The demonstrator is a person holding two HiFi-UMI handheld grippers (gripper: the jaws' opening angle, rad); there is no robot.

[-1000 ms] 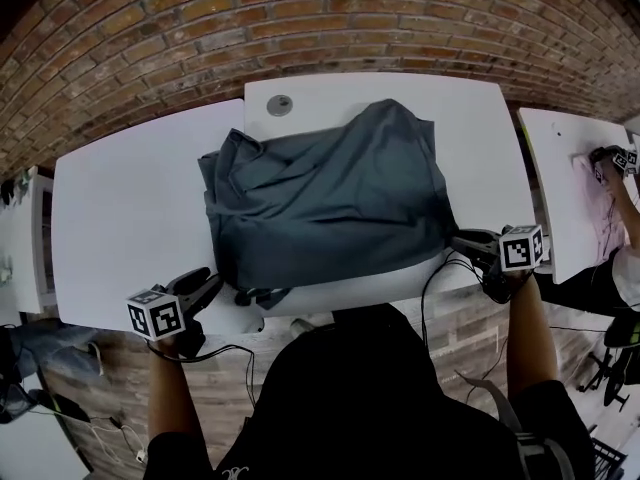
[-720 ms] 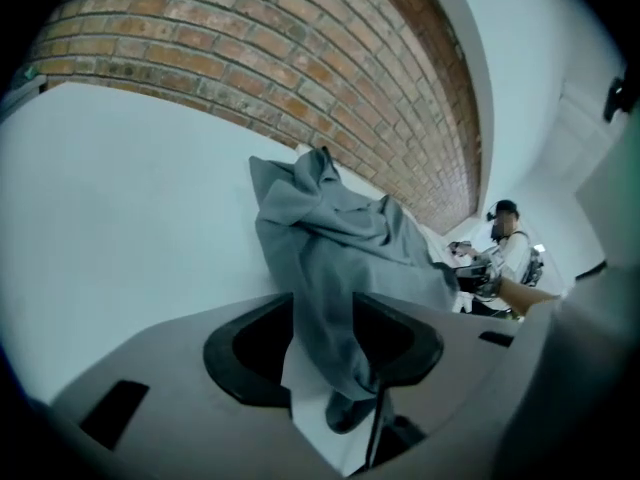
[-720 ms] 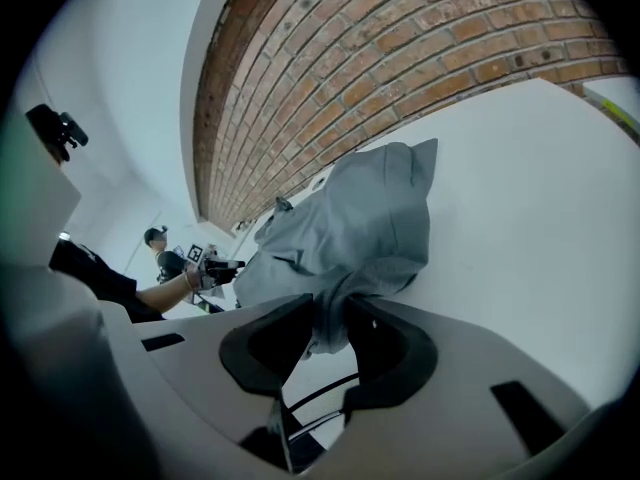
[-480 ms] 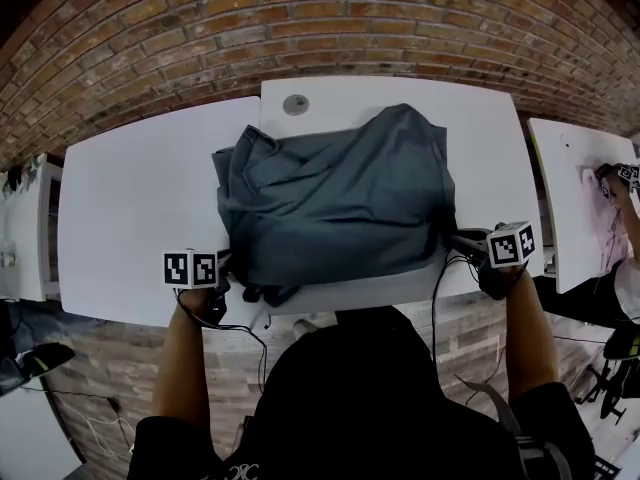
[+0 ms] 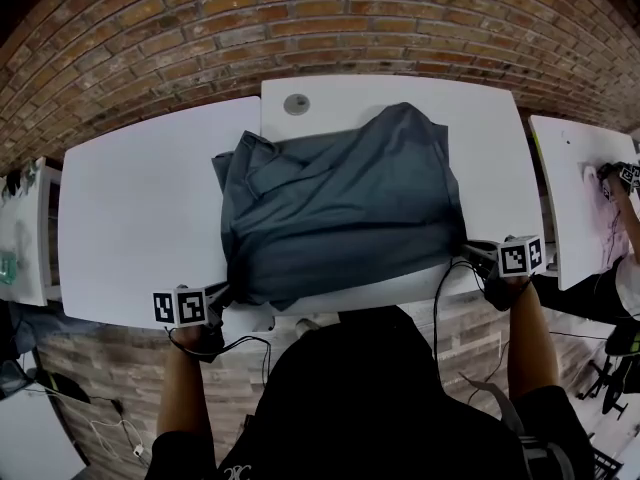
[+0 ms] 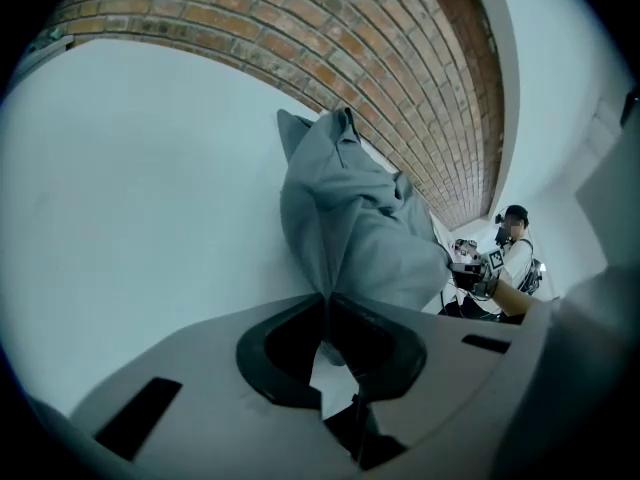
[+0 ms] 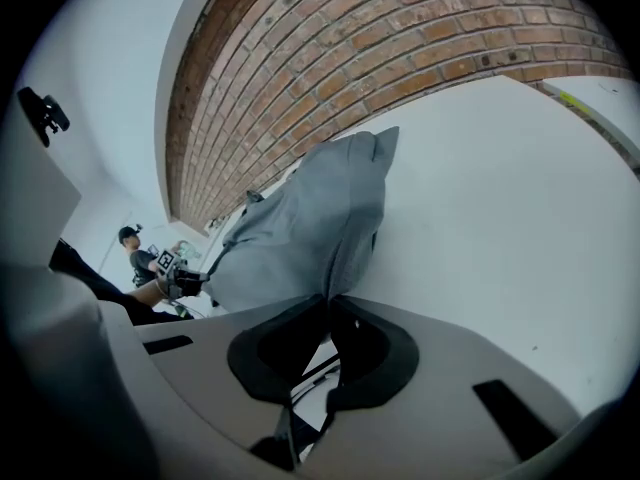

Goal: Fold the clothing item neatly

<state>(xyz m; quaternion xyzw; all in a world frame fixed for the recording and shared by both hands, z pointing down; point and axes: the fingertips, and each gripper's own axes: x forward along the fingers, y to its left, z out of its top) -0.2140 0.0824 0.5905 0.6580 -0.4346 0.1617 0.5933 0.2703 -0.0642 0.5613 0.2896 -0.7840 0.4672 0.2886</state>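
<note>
Two shirt (image 5: 340,208) corners are pinched, the left gripper (image 5: 224,291) and right gripper (image 5: 467,252) just closed on them. Lifting for a fold is judged next.

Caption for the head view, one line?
Left hand-held gripper and right hand-held gripper pinch the near corners of a grey shirt on a white table.

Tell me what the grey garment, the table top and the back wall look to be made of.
The garment: soft woven or knit cloth, matte dark grey; it creases and drapes in folds. The table top: smooth white, likely laminate or painted board, with a faint sheen. The wall: red-brown brick, rough, with pale mortar lines.
</note>
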